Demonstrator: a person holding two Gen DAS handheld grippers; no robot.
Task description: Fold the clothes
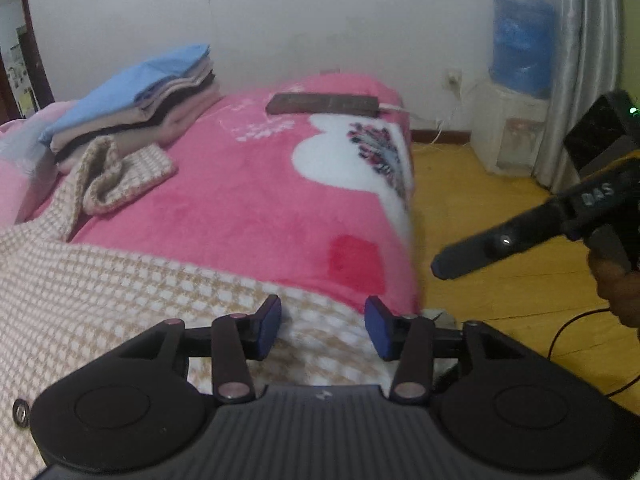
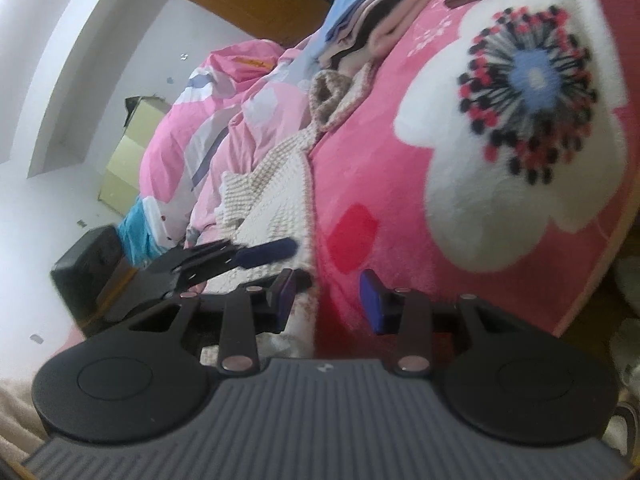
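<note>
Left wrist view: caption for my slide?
Left tongs open above the checked knit garment on a pink bed, folded stack behind.

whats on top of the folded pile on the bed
A light blue garment lies on top of the pile. Only the edges of the beige, dark and pink layers beneath show; the rest is covered.

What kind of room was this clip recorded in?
Most likely a home bedroom. A bed with a pink flowered blanket fills the view, a stack of folded clothes sits on it, and a water dispenser stands by a curtain on a wooden floor.
</note>
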